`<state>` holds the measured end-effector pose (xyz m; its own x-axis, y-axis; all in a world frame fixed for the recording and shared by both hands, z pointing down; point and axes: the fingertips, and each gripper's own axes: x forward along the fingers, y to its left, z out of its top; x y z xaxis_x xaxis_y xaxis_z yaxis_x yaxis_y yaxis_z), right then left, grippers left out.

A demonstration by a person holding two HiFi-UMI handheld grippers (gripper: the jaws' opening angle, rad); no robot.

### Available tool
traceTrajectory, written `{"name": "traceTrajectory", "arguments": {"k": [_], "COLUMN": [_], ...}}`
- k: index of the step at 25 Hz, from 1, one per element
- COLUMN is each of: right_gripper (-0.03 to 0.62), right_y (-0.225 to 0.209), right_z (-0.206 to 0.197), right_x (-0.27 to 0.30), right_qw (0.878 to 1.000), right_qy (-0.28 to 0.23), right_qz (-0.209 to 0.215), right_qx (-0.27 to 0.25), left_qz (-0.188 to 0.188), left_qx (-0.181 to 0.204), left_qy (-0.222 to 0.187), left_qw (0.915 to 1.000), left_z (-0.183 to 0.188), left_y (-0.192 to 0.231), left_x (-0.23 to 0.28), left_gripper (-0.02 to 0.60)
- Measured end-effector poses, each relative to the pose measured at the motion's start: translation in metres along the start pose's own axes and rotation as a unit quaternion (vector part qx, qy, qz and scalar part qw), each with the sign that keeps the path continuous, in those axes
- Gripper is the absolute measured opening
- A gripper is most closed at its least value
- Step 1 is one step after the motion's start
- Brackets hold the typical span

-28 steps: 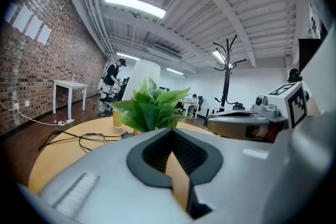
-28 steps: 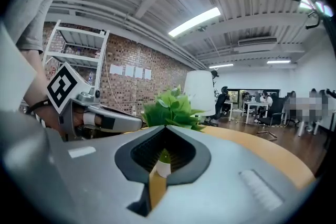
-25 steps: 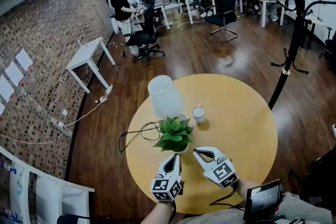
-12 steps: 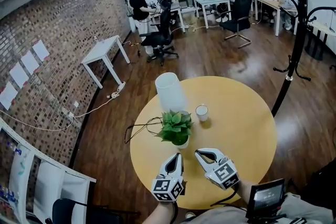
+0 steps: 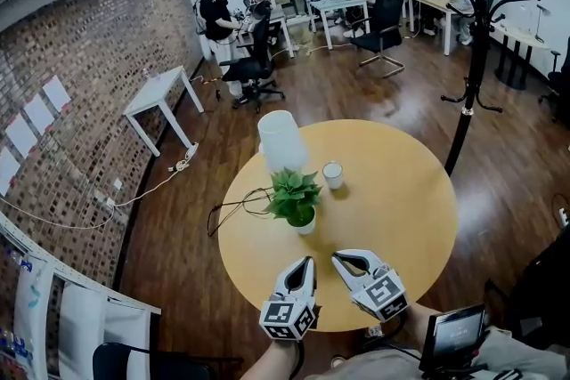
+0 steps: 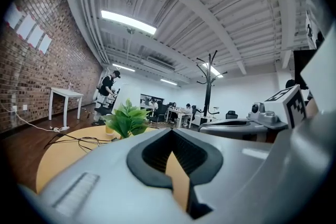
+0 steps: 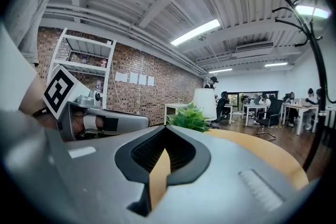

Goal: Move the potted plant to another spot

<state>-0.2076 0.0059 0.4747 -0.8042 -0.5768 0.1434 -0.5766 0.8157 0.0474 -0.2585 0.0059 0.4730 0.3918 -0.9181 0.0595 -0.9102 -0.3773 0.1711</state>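
The potted plant [image 5: 294,194], green leaves in a small white pot, stands upright on the round yellow table [image 5: 401,209], left of its middle. Both grippers hover side by side over the table's near edge, well short of the plant and touching nothing. My left gripper [image 5: 308,261] is shut and empty, its tip pointing at the pot. My right gripper [image 5: 337,258] is also shut and empty, just right of it. In the left gripper view the plant [image 6: 127,119] lies ahead to the left of the jaws [image 6: 170,131]. The right gripper view shows the plant [image 7: 190,118] just beyond the closed tips [image 7: 167,128].
A white lamp shade [image 5: 281,141] stands behind the plant, with a white cup [image 5: 333,174] to its right. A black cable [image 5: 236,207] loops over the table's left side. A black coat stand [image 5: 472,22] rises at the far right. People sit at desks in the background.
Both grippers have drawn back from the pot toward the near table edge, staying shut. The plant now stands free with a gap in front of them.
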Motion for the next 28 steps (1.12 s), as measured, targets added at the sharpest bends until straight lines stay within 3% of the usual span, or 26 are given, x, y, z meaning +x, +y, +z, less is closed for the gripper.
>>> {"name": "traceTrajectory", "arguments": {"k": [9, 28], "right_gripper": [0.008, 0.006], "right_y": [0.051, 0.04], "right_z": [-0.004, 0.01], "right_x": [-0.056, -0.087], "right_qw": [1.0, 1.0], "right_qy": [0.013, -0.009], "right_qz": [-0.024, -0.012], "right_qx": [0.004, 0.003], "left_qz": [-0.055, -0.048], "left_qx": [-0.012, 0.002], "left_qy": [0.009, -0.012], "left_qw": [0.9984, 0.9988], "left_z": [-0.012, 0.004], "left_y": [-0.048, -0.092], "left_x": [-0.061, -0.061], "left_gripper": [0.002, 0.002]}}
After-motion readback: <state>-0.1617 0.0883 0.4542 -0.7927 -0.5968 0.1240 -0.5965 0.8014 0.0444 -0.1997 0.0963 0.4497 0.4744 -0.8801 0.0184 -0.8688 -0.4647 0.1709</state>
